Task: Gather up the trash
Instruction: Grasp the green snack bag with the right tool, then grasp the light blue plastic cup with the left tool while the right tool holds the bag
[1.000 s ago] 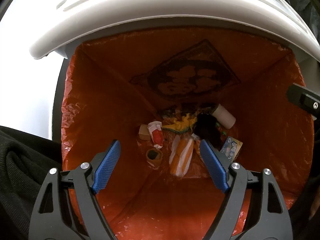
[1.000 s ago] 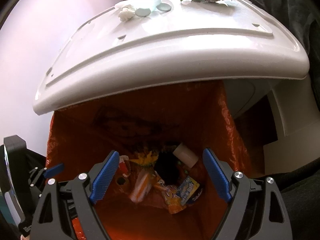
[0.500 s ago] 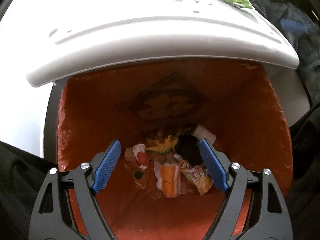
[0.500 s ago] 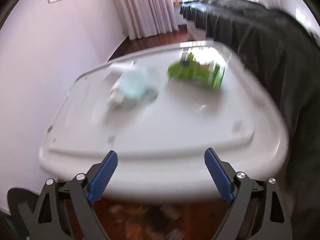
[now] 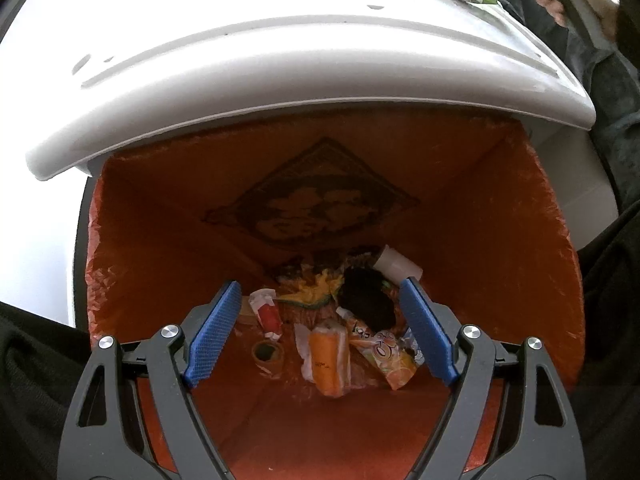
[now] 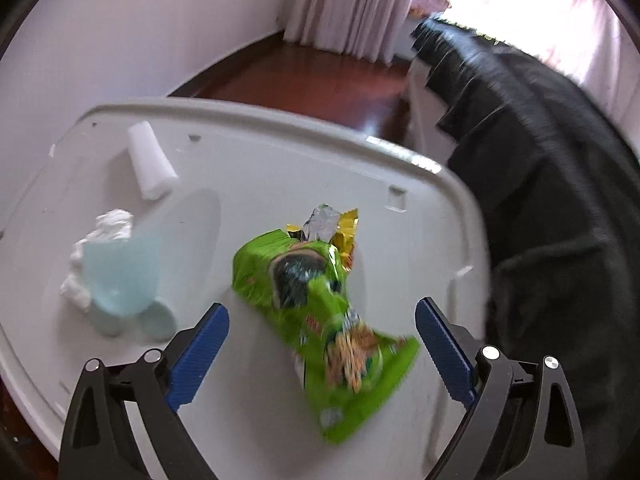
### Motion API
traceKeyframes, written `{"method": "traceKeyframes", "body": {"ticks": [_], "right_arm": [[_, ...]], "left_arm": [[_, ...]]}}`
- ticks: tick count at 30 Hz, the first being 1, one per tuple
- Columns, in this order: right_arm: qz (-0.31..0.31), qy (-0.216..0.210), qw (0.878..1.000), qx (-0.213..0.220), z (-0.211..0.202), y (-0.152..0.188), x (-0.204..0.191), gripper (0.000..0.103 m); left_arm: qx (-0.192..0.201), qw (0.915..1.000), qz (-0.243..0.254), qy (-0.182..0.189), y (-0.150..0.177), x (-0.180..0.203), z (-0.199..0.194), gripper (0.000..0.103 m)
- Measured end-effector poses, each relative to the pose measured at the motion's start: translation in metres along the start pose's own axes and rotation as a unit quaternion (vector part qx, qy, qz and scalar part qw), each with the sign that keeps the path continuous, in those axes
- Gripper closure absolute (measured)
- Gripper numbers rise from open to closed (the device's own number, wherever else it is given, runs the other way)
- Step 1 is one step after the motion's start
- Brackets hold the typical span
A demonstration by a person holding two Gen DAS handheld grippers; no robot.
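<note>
The right gripper (image 6: 322, 354) is held above the green snack bag (image 6: 316, 304) on the white bin lid (image 6: 256, 168), its jaws opening, with the bag's near end between them but not pressed; the left gripper (image 5: 320, 336) is held with fingers spread and empty over the orange-lined bin (image 5: 520, 240), where wrappers and a small cup (image 5: 396, 266) already lie at the bottom. The step in hand is judged to be the pickup of the bag; it is best taken across its crumpled middle, where the foil is bunched and a firm pinch can be had, rather than at the flat near corner, which may slip; the blue cup (image 6: 120, 276), the crumpled tissue (image 6: 108, 228) and the white roll (image 6: 150, 166) to the left should be left undisturbed meanwhile. The bag is blurred, so its print and exact edges cannot be read; whether it holds anything cannot be told; the lid's near edge is cut off in the right view; the two pale discs (image 6: 154, 322) beside the cup cannot be identified.
</note>
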State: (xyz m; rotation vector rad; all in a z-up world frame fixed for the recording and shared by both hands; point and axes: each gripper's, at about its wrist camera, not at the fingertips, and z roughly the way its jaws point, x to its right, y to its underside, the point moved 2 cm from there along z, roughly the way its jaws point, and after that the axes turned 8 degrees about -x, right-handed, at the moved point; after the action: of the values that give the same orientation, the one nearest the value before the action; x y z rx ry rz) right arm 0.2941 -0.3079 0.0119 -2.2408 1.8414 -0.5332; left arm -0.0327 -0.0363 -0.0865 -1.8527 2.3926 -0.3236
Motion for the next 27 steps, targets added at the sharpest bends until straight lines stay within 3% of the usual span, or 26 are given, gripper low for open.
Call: {"method": "traceKeyframes", "body": {"ticks": [6,8,9,11,12,14,17,18,21,23,27], "right_arm": [[0.012,-0.021,0.998,-0.057,0.044,-0.004,-0.001,0.011],[0.029,-0.042,0.998,-0.04,0.043,0.0,0.0,0.014],[0.034,-0.038,0.998,-0.031,0.041,0.003,-0.001,0.019],[0.043,-0.048,0.998,-0.02,0.032,0.008,-0.005,0.059],[0.073,-0.085,0.993,-0.025,0.028,0.012,-0.006,0.071],[0.092,-0.061,0.994,-0.02,0.021,0.021,-0.014,0.073],[0.124,-0.063,0.99,-0.013,0.006,0.044,-0.025,0.075],[0.152,-0.086,0.984,-0.014,0.0,0.054,-0.024,0.076],[0.267,-0.186,0.946,0.0,-0.034,0.093,-0.019,0.076],[0.293,-0.24,0.925,0.041,-0.065,0.113,-0.02,0.075],[0.306,-0.212,0.921,0.118,-0.107,0.146,-0.016,0.075]], "left_arm": [[-0.008,1.0,-0.002,-0.001,-0.001,0.0,0.005,0.024],[-0.008,1.0,-0.002,-0.001,-0.002,0.0,0.005,0.024],[-0.007,1.0,-0.002,-0.001,-0.002,0.0,0.005,0.024],[-0.005,1.0,-0.001,-0.001,-0.003,0.001,0.004,0.024],[-0.004,1.0,0.0,-0.001,-0.002,0.002,0.004,0.024],[0.002,1.0,0.0,-0.002,-0.001,0.002,0.003,0.024],[0.012,0.9999,0.0,0.001,0.001,0.002,-0.002,0.024],[0.015,0.9999,0.001,0.005,0.001,0.001,-0.005,0.024],[0.021,0.9995,0.008,0.022,-0.001,0.0,-0.016,0.024],[0.031,0.9987,0.017,0.037,-0.011,0.0,-0.028,0.024],[0.066,0.9913,0.087,0.073,-0.062,0.01,-0.064,0.024]]}}
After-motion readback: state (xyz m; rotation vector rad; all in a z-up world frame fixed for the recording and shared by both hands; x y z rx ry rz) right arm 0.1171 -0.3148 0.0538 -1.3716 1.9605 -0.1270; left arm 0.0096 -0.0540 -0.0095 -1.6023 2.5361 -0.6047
